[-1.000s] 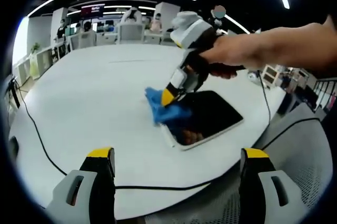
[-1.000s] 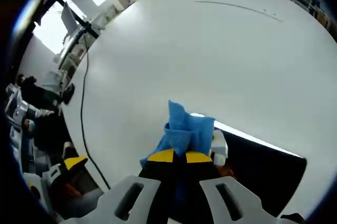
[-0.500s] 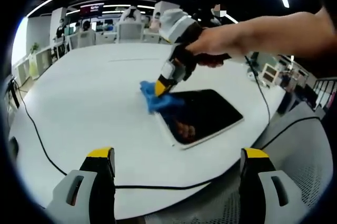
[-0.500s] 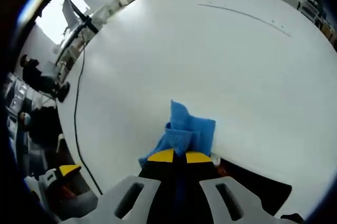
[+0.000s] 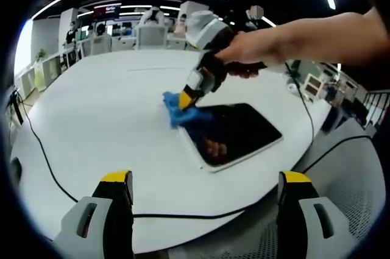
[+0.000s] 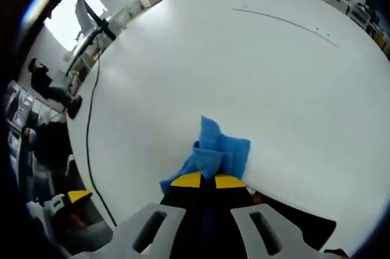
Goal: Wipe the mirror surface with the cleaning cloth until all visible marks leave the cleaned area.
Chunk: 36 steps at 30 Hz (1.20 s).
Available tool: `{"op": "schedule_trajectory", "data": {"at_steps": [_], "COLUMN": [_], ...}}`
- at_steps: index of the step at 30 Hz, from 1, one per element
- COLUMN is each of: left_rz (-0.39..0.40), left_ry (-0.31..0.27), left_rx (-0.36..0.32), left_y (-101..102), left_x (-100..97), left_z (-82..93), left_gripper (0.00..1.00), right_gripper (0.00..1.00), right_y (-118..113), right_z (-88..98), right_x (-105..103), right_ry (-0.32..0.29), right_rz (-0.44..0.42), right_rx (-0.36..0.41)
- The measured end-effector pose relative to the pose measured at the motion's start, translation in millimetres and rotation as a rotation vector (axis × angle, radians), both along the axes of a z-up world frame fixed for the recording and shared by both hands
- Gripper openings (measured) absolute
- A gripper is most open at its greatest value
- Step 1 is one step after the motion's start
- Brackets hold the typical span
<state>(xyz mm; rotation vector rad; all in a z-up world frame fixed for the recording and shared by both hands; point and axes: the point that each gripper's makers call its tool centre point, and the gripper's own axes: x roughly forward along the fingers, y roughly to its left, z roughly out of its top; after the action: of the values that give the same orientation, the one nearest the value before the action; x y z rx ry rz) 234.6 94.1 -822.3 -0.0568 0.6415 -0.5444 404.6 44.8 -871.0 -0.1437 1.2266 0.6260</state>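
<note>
Now the mirror (image 5: 234, 132) lies flat on the white table (image 5: 97, 106), a dark rectangle in a pale frame, sitting around four o'clock from the table's middle in the left gripper view. The cleaning cloth (image 5: 181, 113), a bunched blue wad, rests at the mirror's far ten-o'clock corner, half on the glass and half over the frame onto the table. The right gripper (image 5: 186, 97), held in a person's hand (image 5: 256, 58), is clamped tight on the cloth. Over the last second the cloth has travelled from the mirror's near-left edge up to that far corner, so one stroke along the left side looks finished; most of the glass toward three o'clock probably remains to be wiped, though marks are hard to make out at this distance. The left gripper (image 5: 204, 210) hangs back at six o'clock with jaws spread wide, carrying nothing, near a black cable (image 5: 42, 155)
</note>
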Motion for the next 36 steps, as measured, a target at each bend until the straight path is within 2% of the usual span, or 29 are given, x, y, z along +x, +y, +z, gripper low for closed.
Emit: {"op": "schedule_trajectory", "data": {"at_steps": [10,16,23,32,36], "left_rz": [0.0,0.001,0.0,-0.005,-0.005], "left_ry": [-0.001,0.0,0.0,-0.007,-0.006], "left_rx": [0.002,0.003,0.003,0.001,0.0], "left_y": [0.7,1.4,1.7,1.4,1.6], "left_x": [0.4,0.4,0.2,0.5,0.7], "left_z": [-0.5,-1.2,-1.9,-1.8,-2.1], "left_gripper": [0.99,0.99,0.99,0.99,0.99], "right_gripper": [0.0,0.0,0.0,0.0,0.0], "right_y": [-22.1,-37.6,-50.7,-57.9,-59.4], "right_z": [0.3,7.1,1.1,-1.4,2.6], "right_x": [0.7,-7.7,1.6,4.4,-1.4], "right_ry": [-0.01,-0.018,-0.017,-0.019,-0.014], "right_rz": [-0.013,-0.021,-0.031,-0.04,-0.043], "right_rx": [-0.019,-0.024,-0.039,-0.062,-0.063]}}
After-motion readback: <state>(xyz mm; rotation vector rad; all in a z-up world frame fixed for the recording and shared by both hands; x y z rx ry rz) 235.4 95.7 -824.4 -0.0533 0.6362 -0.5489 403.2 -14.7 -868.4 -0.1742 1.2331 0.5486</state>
